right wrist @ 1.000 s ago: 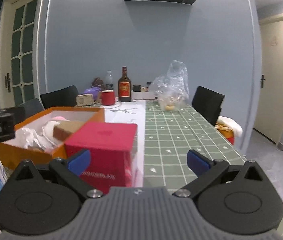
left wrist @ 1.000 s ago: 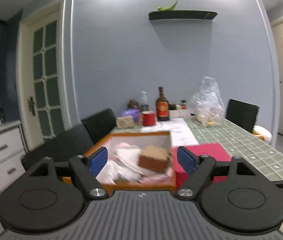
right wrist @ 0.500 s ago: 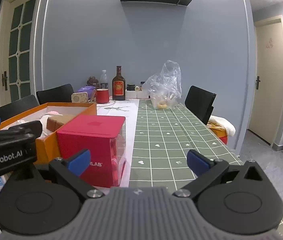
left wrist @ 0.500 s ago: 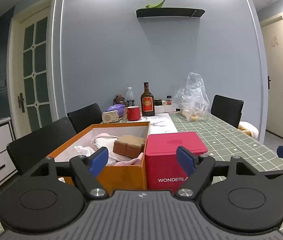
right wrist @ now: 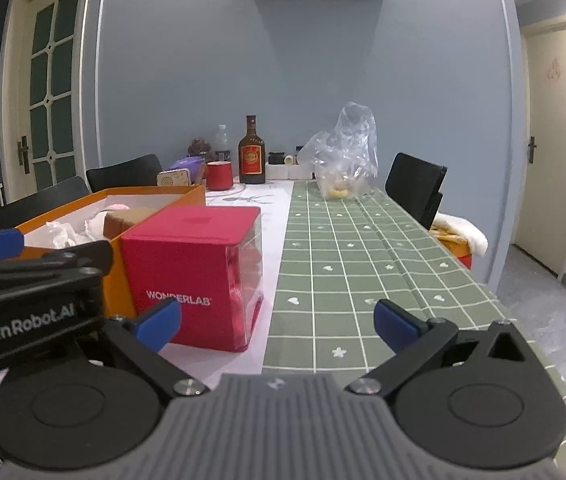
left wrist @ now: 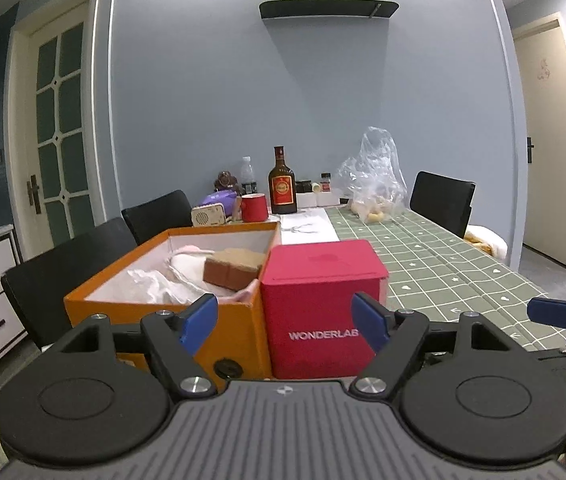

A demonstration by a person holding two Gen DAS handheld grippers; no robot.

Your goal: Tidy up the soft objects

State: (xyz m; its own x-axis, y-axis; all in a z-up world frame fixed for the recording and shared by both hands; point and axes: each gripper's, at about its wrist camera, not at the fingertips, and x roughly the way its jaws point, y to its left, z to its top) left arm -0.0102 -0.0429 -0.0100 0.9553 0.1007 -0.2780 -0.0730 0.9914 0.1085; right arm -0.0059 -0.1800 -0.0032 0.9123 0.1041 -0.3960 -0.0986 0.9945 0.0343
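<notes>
1. Smooth blue-grey walls back a long table (right wrist: 363,264) under a green cloth gridded with white lines and small hearts; a pale printed runner lies along its left half.
2. An open orange cardboard box (left wrist: 171,276), rectangular with white inner walls, stands at the near left of the table. Inside lie the soft things: crumpled white fabric (left wrist: 151,284), a pink piece, and a brown sponge-like block (left wrist: 235,268) with a lighter top.
3. A glossy red cube box (left wrist: 323,300), printed WONDERLAB, stands touching the orange box's right side.
4. At the far end are a dark glass bottle (left wrist: 282,184), a red mug (left wrist: 253,207) and a crinkled clear plastic bag (left wrist: 377,176).
5. The left gripper (left wrist: 285,322) hovers before both boxes, blue pads spread wide, holding nothing.
6. The right gripper (right wrist: 279,322) is likewise spread wide and empty, over the cloth beside the red box.
</notes>
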